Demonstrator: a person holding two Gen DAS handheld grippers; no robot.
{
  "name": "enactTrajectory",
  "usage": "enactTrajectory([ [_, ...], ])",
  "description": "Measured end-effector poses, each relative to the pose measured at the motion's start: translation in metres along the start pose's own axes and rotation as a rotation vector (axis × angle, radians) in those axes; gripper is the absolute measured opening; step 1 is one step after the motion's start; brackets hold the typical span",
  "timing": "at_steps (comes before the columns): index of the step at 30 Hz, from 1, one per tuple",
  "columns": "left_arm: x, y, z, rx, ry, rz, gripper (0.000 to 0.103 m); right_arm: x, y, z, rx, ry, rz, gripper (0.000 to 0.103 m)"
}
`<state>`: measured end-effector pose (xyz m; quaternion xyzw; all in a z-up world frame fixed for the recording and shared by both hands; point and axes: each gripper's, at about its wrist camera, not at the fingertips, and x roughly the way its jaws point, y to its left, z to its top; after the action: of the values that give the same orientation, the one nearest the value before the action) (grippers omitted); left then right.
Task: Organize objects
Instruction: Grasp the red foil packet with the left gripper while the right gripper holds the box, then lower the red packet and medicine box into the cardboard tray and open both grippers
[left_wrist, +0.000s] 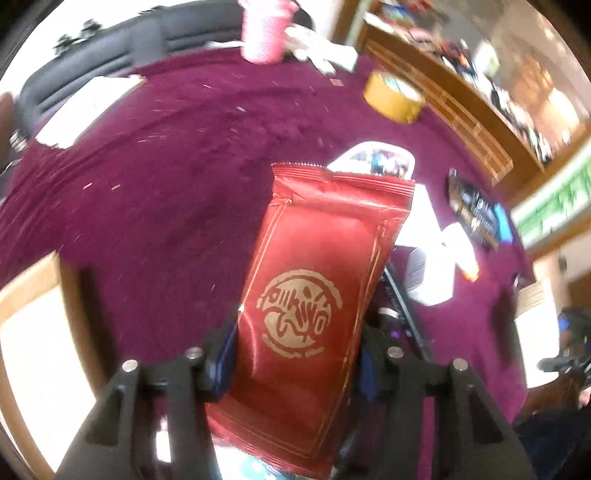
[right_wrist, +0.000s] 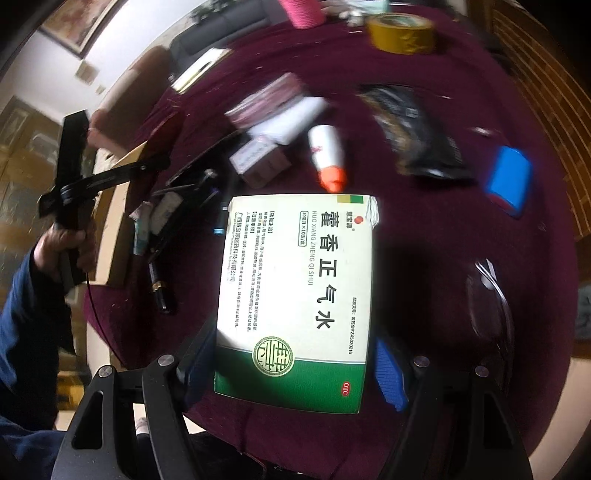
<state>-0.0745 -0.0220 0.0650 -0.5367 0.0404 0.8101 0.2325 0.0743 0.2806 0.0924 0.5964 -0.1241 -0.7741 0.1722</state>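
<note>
My left gripper (left_wrist: 295, 354) is shut on a red foil packet (left_wrist: 317, 295) with a gold round logo, held up above the maroon tablecloth (left_wrist: 166, 206). My right gripper (right_wrist: 291, 365) is shut on a white and green medicine box (right_wrist: 295, 295) with Chinese print, held above the same cloth (right_wrist: 424, 229). The left gripper's handle and the hand on it (right_wrist: 70, 221) show at the left of the right wrist view.
A yellow tape roll (left_wrist: 393, 98) (right_wrist: 402, 33), a pink cup (left_wrist: 264, 33), a white bottle with orange cap (right_wrist: 328, 155), a blue block (right_wrist: 508, 181), a black pouch (right_wrist: 417, 133), small boxes (right_wrist: 258, 162) and pens (right_wrist: 159, 284) lie on the cloth. An open cardboard box (right_wrist: 114, 221) stands at the left.
</note>
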Motion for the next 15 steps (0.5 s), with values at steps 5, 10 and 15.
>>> enactTrajectory([
  [5,-0.045,0.010,-0.025,-0.185,-0.129,0.033,0.052,0.009,0.021,0.016,-0.090,0.018,0.071,0.079],
  [10,-0.094,0.018,-0.067,-0.345,-0.209,0.086,0.052,0.028,0.056,0.023,-0.183,0.067,0.131,0.079],
  [15,-0.132,0.052,-0.110,-0.431,-0.217,0.187,0.052,0.043,0.108,0.029,-0.266,0.063,0.145,0.079],
])
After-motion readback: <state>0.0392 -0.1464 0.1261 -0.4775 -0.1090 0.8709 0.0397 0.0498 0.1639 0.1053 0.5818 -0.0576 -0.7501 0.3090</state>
